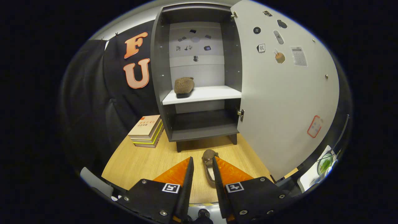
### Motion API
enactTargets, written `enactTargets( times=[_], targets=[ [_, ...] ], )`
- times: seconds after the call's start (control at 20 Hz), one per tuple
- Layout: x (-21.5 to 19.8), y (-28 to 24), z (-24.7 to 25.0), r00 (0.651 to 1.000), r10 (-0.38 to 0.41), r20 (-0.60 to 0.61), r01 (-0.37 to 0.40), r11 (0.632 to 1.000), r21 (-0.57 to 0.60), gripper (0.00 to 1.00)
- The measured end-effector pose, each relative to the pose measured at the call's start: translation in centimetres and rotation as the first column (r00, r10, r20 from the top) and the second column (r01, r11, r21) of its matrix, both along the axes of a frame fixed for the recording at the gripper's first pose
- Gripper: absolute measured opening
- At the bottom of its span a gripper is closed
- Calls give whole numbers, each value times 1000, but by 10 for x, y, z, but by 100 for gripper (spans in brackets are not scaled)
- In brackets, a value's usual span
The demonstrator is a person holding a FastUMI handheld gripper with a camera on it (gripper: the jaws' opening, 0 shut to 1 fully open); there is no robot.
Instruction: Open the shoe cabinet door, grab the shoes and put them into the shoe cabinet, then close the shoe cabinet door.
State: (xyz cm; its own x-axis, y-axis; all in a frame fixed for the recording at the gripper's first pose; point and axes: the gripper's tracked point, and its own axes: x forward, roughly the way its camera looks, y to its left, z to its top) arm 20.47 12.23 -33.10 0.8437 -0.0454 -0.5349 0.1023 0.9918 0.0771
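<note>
A brown fuzzy slipper point(209, 155) lies on the wooden table point(136, 165) in front of the shoe cabinet point(202, 135). It sits between my fingertips, close against the right finger, which hides part of it. My gripper point(202, 158) is open, and a gap remains between the left finger and the slipper. The matching slipper point(184, 86) rests on the left part of the white middle shelf point(217, 92) inside the cabinet. The cabinet door point(279, 93) is swung wide open to the right.
A stack of books point(146, 130) lies on the table left of the cabinet. The cabinet's dark bottom compartment point(202, 119) holds nothing. The open door stands over the table's right side. Small items point(325, 163) sit beyond the door's lower edge.
</note>
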Motion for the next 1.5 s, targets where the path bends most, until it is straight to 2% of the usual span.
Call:
enactTargets(
  times=[0.1,0.55,0.75,0.95,1.05,1.5],
  targets=[
    [10,1,-35,999,17,-30,-17,1000,-2,44],
    [66,5,-182,993,75,-96,-75,997,9,45],
    [85,10,-229,989,94,-116,-93,996,16,45],
    [110,9,-255,988,93,-120,-95,996,-6,44],
    [122,8,-264,988,96,-123,-99,995,-21,42],
    [161,14,-286,988,97,-122,-100,995,-18,15]
  ],
)
